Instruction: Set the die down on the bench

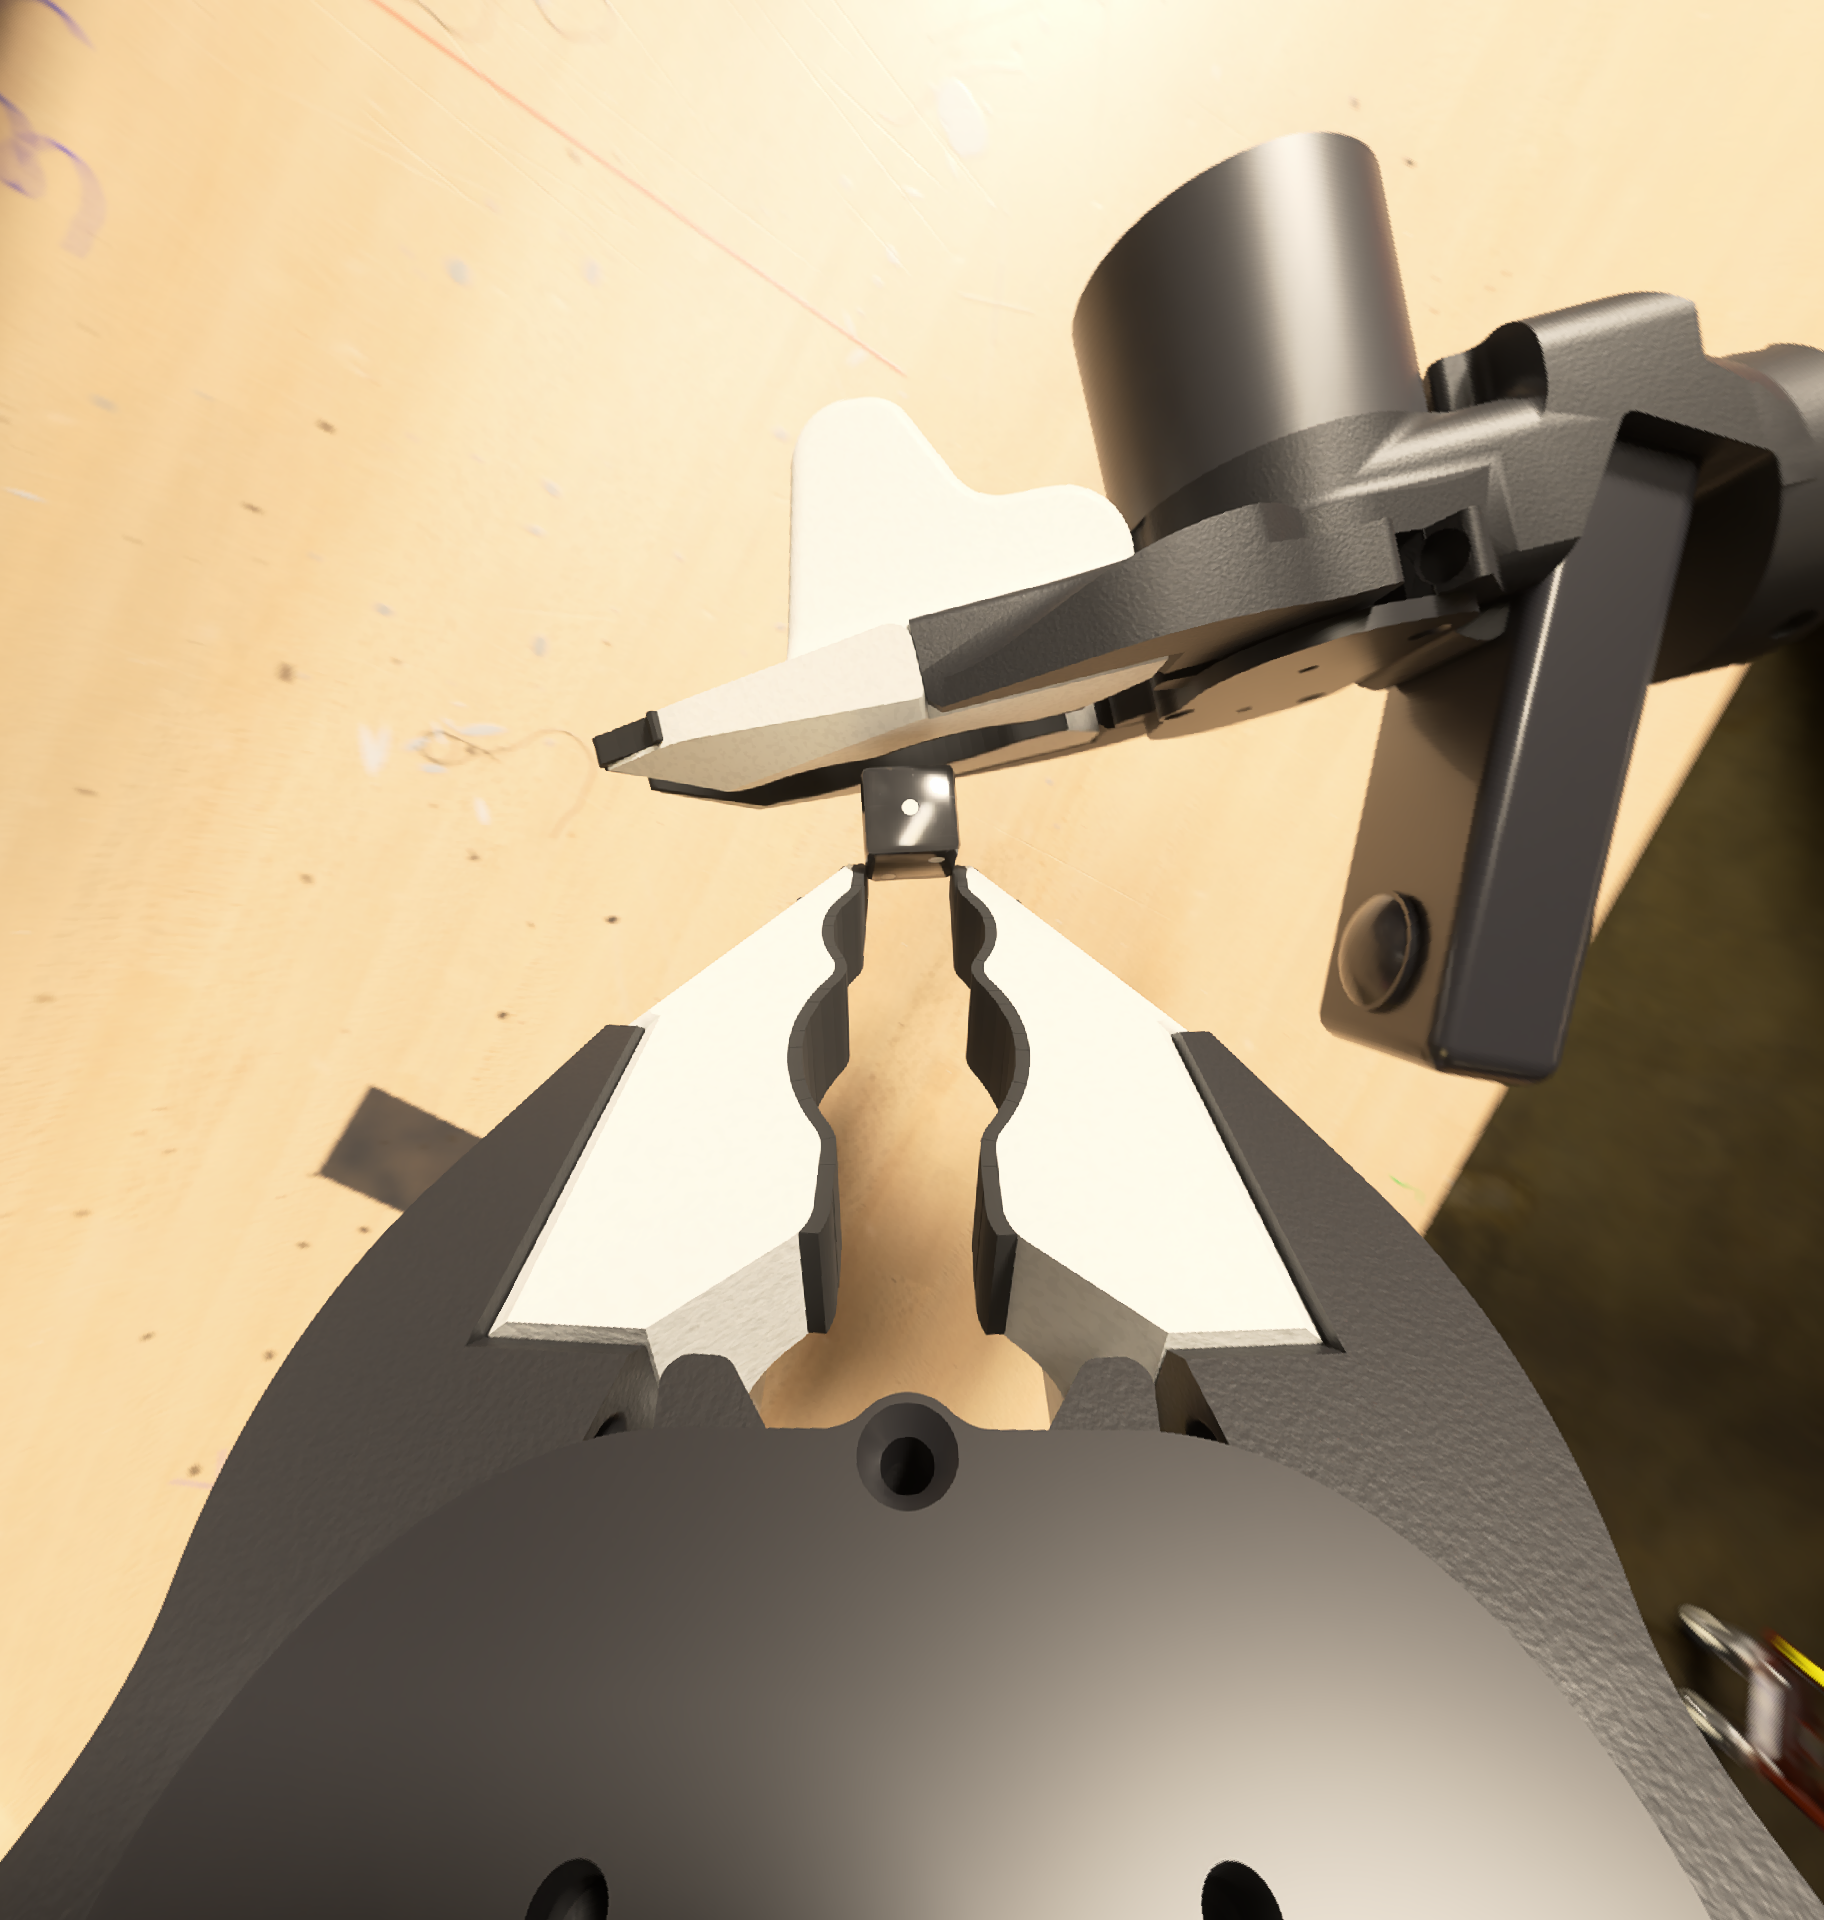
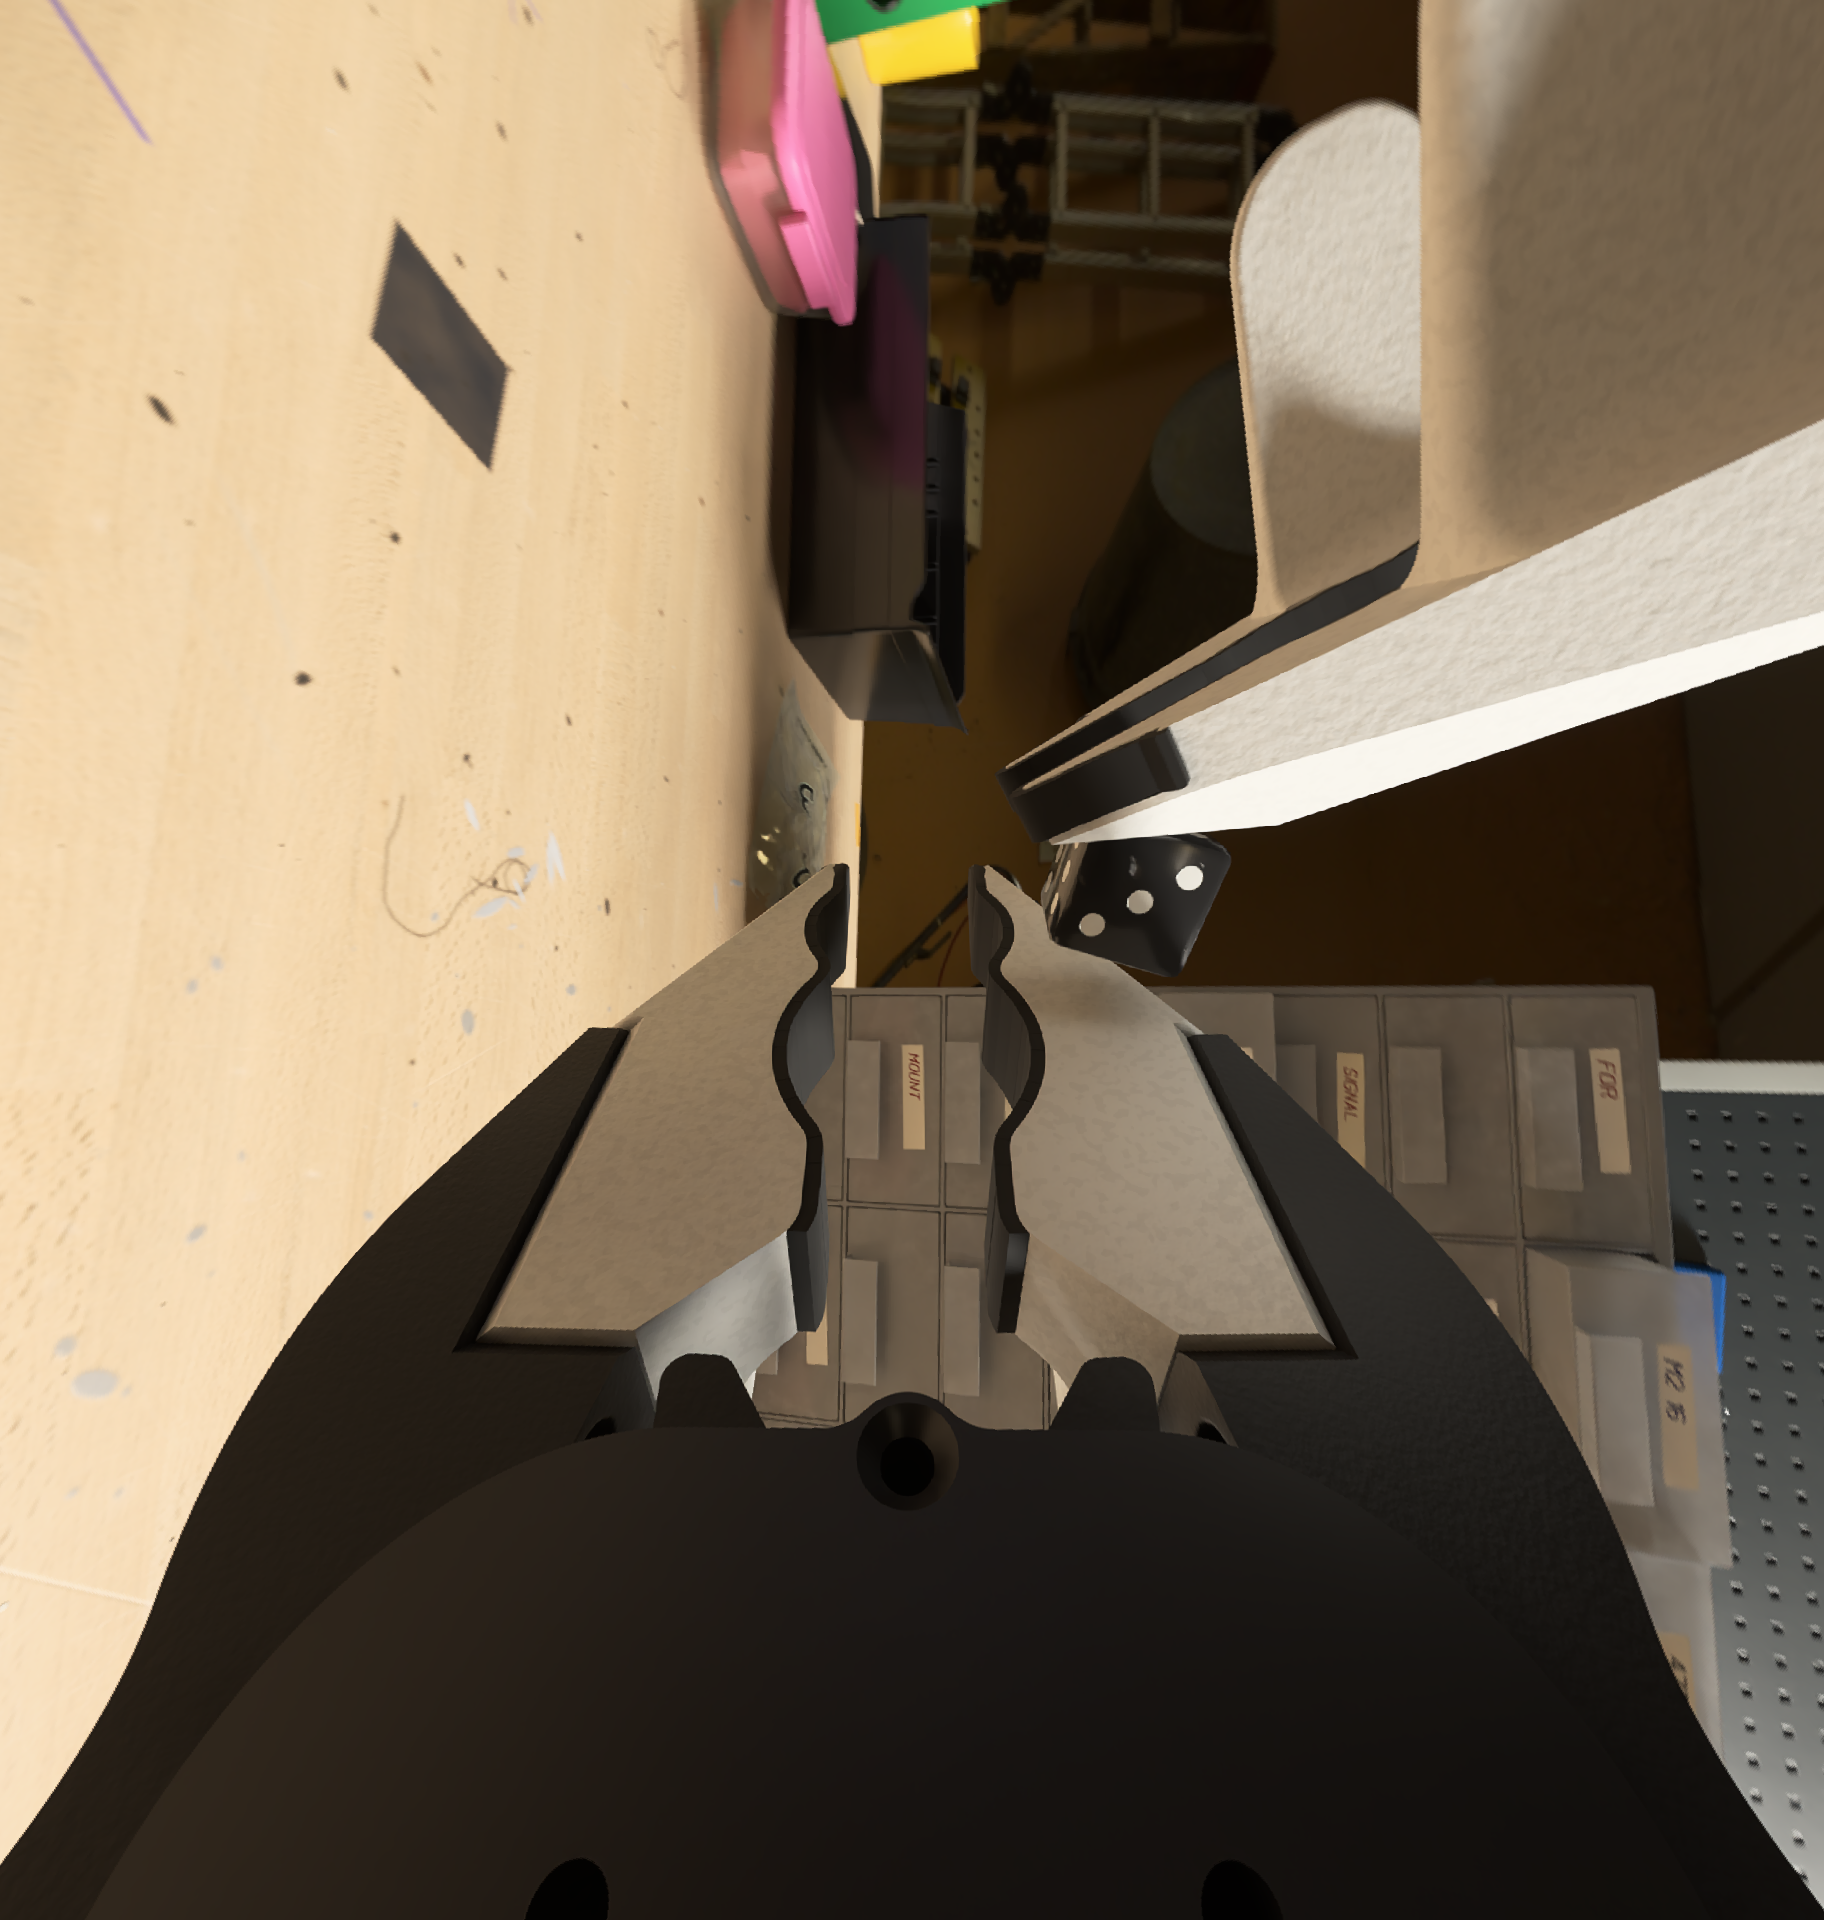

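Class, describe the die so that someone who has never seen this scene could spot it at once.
Start from the pale wooden bench, above which the left gripper and right gripper come together. Pinched at the very end of the left gripper is the die. It is a small black cube with white pips, the only dotted thing among the plain grey-and-white grippers.

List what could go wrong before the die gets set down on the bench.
1. The left gripper seems to pinch the die only at its very fingertips, so it may slip or twist out.
2. The right gripper, jaws apart and empty, sits right beside the die; a small move could knock it loose.
3. The bench edge looks close on one side, so a dropped die might roll off.
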Controlling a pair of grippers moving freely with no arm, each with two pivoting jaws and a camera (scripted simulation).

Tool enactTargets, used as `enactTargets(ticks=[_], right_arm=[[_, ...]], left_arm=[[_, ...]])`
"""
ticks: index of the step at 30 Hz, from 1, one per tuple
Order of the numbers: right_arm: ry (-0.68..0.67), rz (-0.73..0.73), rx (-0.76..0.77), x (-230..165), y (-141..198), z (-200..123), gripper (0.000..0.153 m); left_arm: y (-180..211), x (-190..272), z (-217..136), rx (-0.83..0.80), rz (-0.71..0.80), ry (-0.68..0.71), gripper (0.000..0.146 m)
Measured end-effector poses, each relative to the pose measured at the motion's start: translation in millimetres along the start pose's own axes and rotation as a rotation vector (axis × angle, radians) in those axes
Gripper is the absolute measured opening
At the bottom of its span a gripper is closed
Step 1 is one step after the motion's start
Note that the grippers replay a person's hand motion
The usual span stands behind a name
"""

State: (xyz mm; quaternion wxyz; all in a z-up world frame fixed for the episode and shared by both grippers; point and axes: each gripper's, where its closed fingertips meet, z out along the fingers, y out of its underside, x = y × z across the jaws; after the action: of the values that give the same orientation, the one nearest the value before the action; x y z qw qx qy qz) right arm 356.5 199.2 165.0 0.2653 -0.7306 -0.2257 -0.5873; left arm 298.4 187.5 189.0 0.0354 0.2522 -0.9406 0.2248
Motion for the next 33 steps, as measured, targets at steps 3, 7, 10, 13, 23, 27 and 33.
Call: enactTargets(ticks=[3,7,10,13,23,27,33], right_arm=[[-0.044,-0.030,0.015,-9,-4,0,0.023],[-0.073,0.020,0.017,-12,2,2,0.023],[-0.060,0.041,0.005,-9,7,3,0.023],[-0.029,0.057,-0.001,-2,8,2,0.023],[-0.053,0.010,0.038,-7,0,-2,0.022],[-0.071,0.062,0.025,-7,3,-1,0.023],[-0.021,0.059,0.013,3,4,-3,0.024]], left_arm=[[7,1,4,-0.073,-0.009,0.082,0.016],[0,-1,7,-0.097,0.053,-0.027,0.016],[-6,-2,7,-0.123,0.169,-0.230,0.016],[-12,-1,4,-0.081,0.215,-0.354,0.015],[-11,6,2,-0.011,0.036,0.021,0.015],[-15,5,1,-0.035,0.173,-0.169,0.016],[-20,7,-5,0.028,0.136,-0.184,0.015]])
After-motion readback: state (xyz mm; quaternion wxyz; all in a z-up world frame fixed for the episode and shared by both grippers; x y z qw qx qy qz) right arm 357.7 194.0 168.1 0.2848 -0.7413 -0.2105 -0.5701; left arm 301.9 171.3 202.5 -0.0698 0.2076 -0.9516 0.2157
